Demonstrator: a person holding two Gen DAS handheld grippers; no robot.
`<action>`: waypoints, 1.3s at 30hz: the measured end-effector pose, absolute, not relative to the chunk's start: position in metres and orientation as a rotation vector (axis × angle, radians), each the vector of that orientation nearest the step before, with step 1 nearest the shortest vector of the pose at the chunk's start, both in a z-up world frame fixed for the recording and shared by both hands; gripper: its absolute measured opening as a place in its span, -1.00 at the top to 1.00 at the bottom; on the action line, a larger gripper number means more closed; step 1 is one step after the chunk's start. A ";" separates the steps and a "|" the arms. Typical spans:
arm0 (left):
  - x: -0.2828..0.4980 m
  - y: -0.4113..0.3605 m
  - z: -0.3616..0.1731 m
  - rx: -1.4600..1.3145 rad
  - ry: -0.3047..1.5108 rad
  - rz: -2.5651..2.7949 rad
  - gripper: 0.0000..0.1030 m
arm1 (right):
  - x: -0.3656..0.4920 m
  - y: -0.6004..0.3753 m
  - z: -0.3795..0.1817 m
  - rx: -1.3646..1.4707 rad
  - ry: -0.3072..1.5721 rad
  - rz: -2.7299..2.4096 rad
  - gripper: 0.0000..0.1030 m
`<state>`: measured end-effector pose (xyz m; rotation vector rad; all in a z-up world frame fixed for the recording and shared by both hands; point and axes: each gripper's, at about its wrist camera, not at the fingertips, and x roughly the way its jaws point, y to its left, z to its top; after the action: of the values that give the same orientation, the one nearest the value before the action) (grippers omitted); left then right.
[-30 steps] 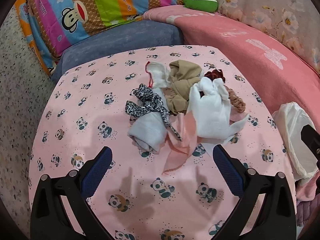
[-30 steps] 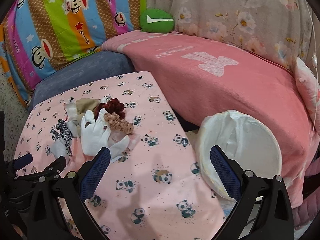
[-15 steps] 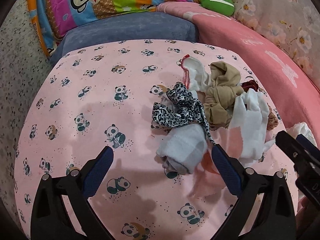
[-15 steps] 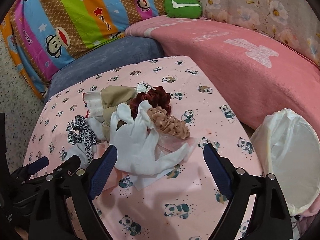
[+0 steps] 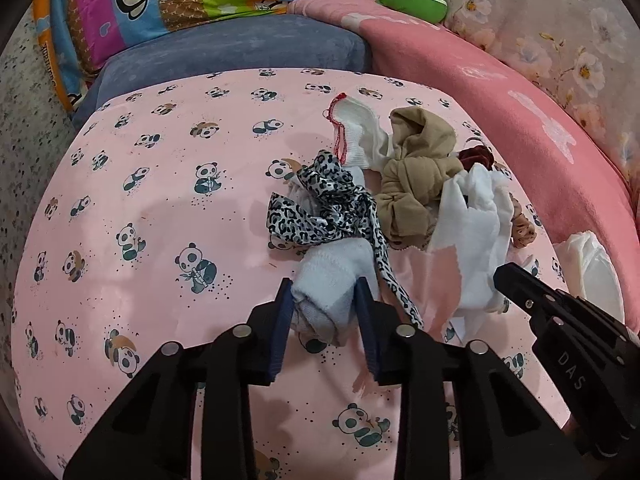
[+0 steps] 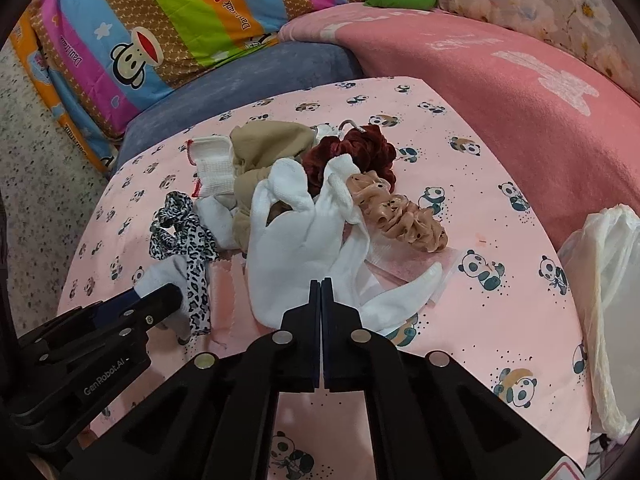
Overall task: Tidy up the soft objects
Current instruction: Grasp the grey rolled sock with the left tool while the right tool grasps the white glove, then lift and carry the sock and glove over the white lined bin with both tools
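A heap of soft things lies on the panda-print table (image 5: 160,220). My left gripper (image 5: 323,305) is shut on a rolled pale grey sock (image 5: 332,276) at the heap's near edge. A leopard-print band (image 5: 320,208) trails over that sock. My right gripper (image 6: 321,286) is shut, its tips pressed into the lower edge of the white glove (image 6: 288,240). Behind the glove sit a tan stocking bundle (image 6: 268,148), a dark red scrunchie (image 6: 356,152), a peach scrunchie (image 6: 400,216) and a red-trimmed white sock (image 6: 212,164). Pink cloth (image 5: 440,280) lies underneath.
A bin lined with a white bag (image 6: 604,280) stands off the table's right edge. A sofa with a pink blanket (image 6: 520,100) curves behind and to the right, with a blue cushion (image 5: 224,56) and a striped pillow (image 6: 160,12) at the back.
Both grippers were open above the table and have come down to the heap. The left has shut on the grey sock, and the right has shut at the white glove.
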<state>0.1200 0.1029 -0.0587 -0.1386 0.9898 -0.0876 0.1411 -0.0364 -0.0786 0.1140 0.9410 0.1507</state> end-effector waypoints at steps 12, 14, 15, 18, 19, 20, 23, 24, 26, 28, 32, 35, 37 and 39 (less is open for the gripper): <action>0.094 0.102 -0.018 -0.106 0.889 -0.081 0.56 | 0.115 -0.044 -0.036 0.129 0.860 0.160 0.93; 0.091 0.104 -0.013 -0.103 0.878 -0.082 0.56 | 0.117 -0.047 -0.040 0.141 0.882 0.164 0.69; 0.091 0.103 -0.012 -0.101 0.875 -0.079 0.56 | 0.118 -0.047 -0.042 0.144 0.887 0.164 0.50; 0.092 0.105 -0.011 -0.095 0.871 -0.073 0.56 | 0.124 -0.046 -0.054 0.152 0.907 0.160 0.04; 0.094 0.106 -0.012 -0.092 0.873 -0.071 0.56 | 0.128 -0.045 -0.059 0.152 0.914 0.156 0.02; 0.094 0.106 -0.013 -0.091 0.875 -0.069 0.56 | 0.131 -0.044 -0.064 0.151 0.924 0.152 0.01; 0.099 0.107 -0.016 -0.087 0.883 -0.060 0.56 | 0.143 -0.040 -0.079 0.159 0.949 0.153 0.01; 0.097 0.107 -0.016 -0.087 0.882 -0.060 0.56 | 0.147 -0.039 -0.085 0.159 0.965 0.155 0.14; 0.098 0.109 -0.017 -0.084 0.883 -0.056 0.56 | 0.150 -0.036 -0.092 0.170 0.990 0.178 0.71; 0.098 0.110 -0.017 -0.085 0.885 -0.054 0.56 | 0.150 -0.035 -0.095 0.183 1.004 0.191 0.87; 0.096 0.108 -0.015 -0.081 0.879 -0.056 0.56 | 0.137 -0.034 -0.082 0.192 0.960 0.218 0.89; 0.092 0.103 -0.010 -0.077 0.866 -0.064 0.56 | 0.125 -0.037 -0.061 0.212 0.916 0.234 0.89; 0.090 0.099 -0.005 -0.076 0.857 -0.074 0.56 | 0.118 -0.039 -0.045 0.218 0.885 0.242 0.89; 0.087 0.093 0.003 -0.075 0.841 -0.089 0.56 | 0.109 -0.044 -0.026 0.220 0.846 0.244 0.89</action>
<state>0.0875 0.0929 0.0028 -0.0749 0.8408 -0.0895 0.1093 -0.0440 -0.0262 0.2203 0.8464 0.2439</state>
